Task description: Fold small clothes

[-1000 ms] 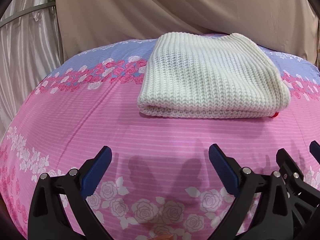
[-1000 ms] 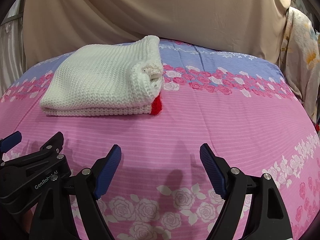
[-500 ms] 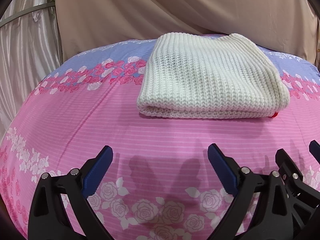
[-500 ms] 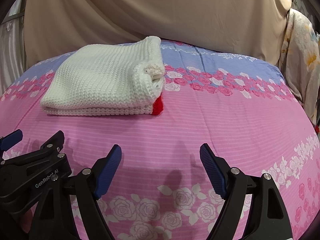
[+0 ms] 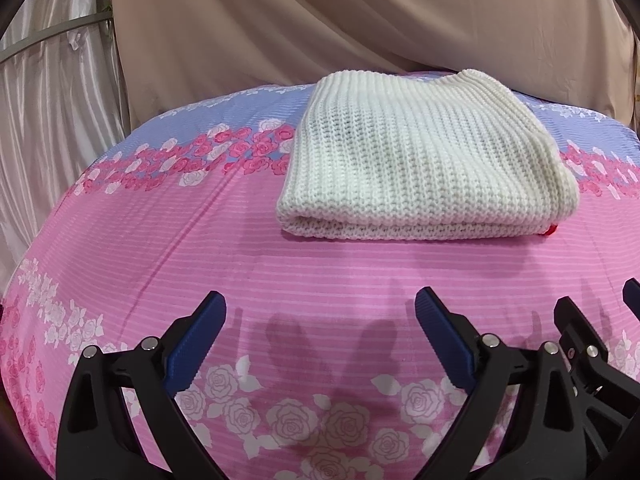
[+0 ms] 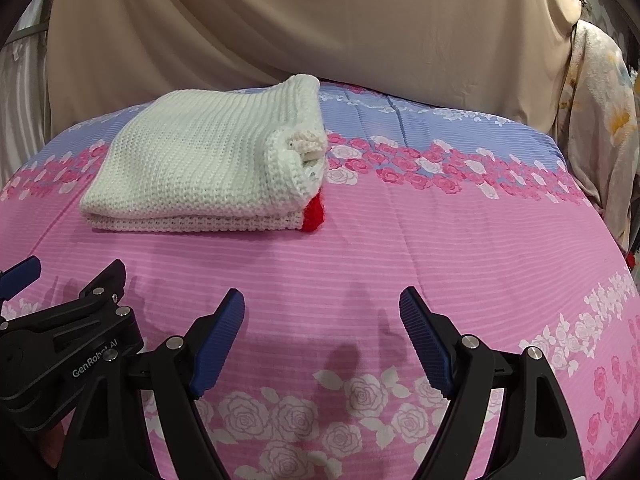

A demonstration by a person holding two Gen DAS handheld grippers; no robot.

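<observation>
A white knitted garment [image 5: 424, 160] lies folded in a flat rectangle on the pink floral bedsheet [image 5: 200, 256]. It also shows in the right wrist view [image 6: 208, 168], with a small red part [image 6: 314, 214] at its near right corner. My left gripper [image 5: 320, 320] is open and empty, low over the sheet, short of the garment's near edge. My right gripper [image 6: 322, 314] is open and empty, to the right of the left one and short of the garment. The left gripper's body [image 6: 60, 344] shows at the right wrist view's lower left.
A beige cloth backdrop [image 5: 360, 20] hangs behind the bed. Shiny pale curtains [image 5: 48, 120] hang at the left. A floral fabric [image 6: 600, 120] hangs at the right edge. The sheet has a blue band [image 6: 440, 132] at the far side.
Both grippers have stayed nearly still, with at most a slight drift. The folded garment has not moved.
</observation>
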